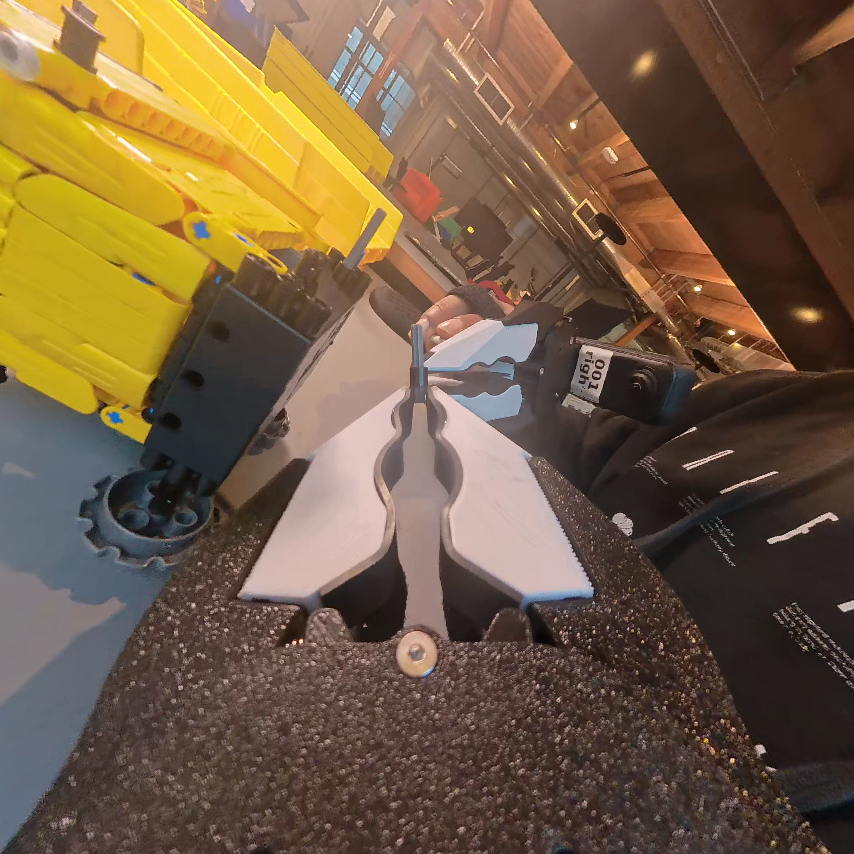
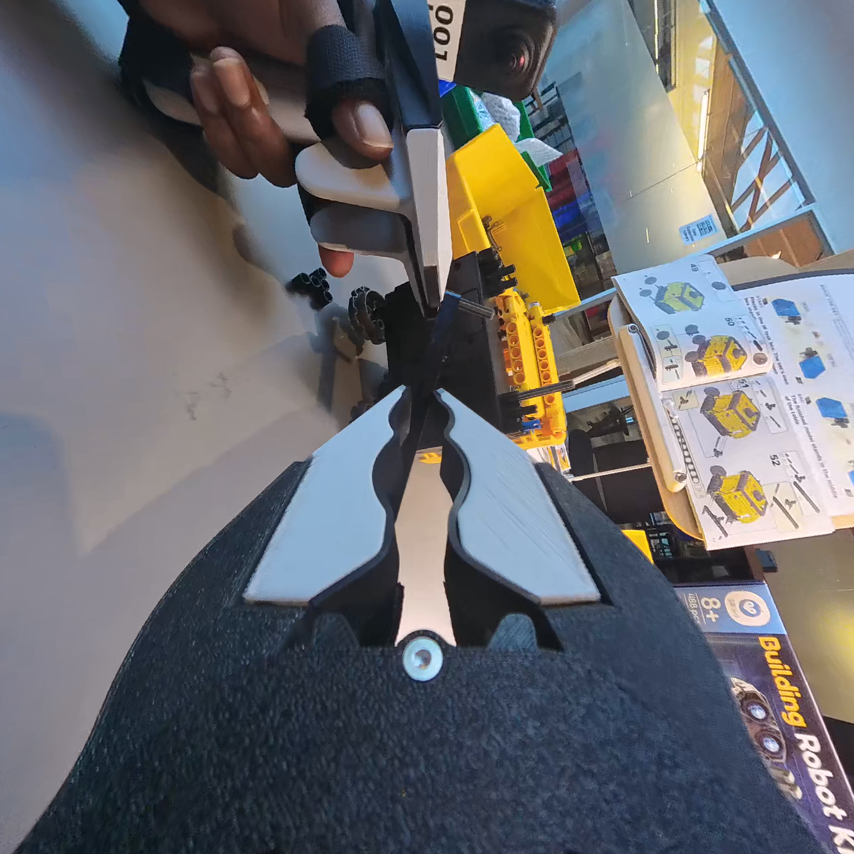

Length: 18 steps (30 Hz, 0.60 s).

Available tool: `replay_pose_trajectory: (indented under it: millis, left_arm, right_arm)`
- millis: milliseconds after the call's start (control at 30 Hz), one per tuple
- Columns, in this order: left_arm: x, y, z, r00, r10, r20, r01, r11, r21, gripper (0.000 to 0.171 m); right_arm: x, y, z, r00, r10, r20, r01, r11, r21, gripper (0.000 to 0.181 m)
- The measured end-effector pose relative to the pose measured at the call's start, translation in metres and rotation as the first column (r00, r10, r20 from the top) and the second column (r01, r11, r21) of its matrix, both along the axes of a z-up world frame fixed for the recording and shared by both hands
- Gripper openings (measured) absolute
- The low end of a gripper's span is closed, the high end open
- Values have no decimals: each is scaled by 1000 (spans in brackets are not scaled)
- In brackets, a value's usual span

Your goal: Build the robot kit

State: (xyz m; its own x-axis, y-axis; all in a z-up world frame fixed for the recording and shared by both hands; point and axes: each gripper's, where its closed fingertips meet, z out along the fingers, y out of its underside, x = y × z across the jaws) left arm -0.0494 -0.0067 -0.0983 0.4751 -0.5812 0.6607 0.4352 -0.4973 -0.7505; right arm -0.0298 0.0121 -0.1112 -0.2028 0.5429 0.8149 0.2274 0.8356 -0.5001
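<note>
Left wrist view: my left gripper (image 1: 418, 399) has its fingers clenched on the lower end of a short dark axle (image 1: 417, 360), which stands upright between the tips. My right gripper (image 1: 476, 369) reaches in from the right and meets the same axle at a small collar just above my left fingers. Beside them on the counter (image 1: 46, 462) sits the yellow model (image 1: 115, 231) with a black block (image 1: 240, 369) fixed to its near side. A second axle (image 1: 365, 240) projects from the top of that block. A grey wheel hub (image 1: 148, 517) lies at the foot of the block, touching it as far as I can tell.

Right wrist view: the right gripper (image 2: 421, 397) is likewise closed on the dark axle (image 2: 436, 342), whose far end runs up to the tip of the left gripper (image 2: 425, 231), carried by a hand (image 2: 259, 115). Some black connectors (image 2: 314, 286) lie loose on the counter (image 2: 138, 369). An instruction booklet (image 2: 739, 393) stands open on a holder to the right, above the kit box (image 2: 762, 693).

I judge the build partly complete. Body and block are joined, but the held axle is clear of the model, and the hub and connectors are unfitted.
</note>
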Motion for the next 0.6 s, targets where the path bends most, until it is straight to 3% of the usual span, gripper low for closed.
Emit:
replay_pose_trajectory:
  millis: [133, 267, 333, 467, 533, 600]
  left_arm:
    - [2, 1, -10, 990, 7, -139, -9, 1000, -12, 3]
    - [4, 0, -31, 944, -13, -331, -8, 998, -61, 3]
    - [3, 2, -48, 876, -19, -482, -22, 997, -79, 3]
    - [0, 5, -83, 637, -68, -768, -28, 993, -111, 4]
    - [-1, 8, -87, 588, -65, -806, -30, 994, -102, 6]
    - [1, 8, -87, 590, -73, -804, -22, 994, -107, 12]
  right_arm:
    - [2, 0, -7, 1000, 3, 16, -3, 1000, 18, 8]
    - [6, 1, -18, 1000, -3, 31, 2, 999, 42, 8]
    - [7, 2, -25, 998, -4, 56, 0, 997, 72, 8]
    - [8, 2, -51, 991, 4, 136, -28, 984, 178, 8]
    - [9, 4, -58, 988, 8, 157, -44, 974, 223, 8]
    - [10, 7, -60, 985, 9, 173, -54, 965, 255, 8]
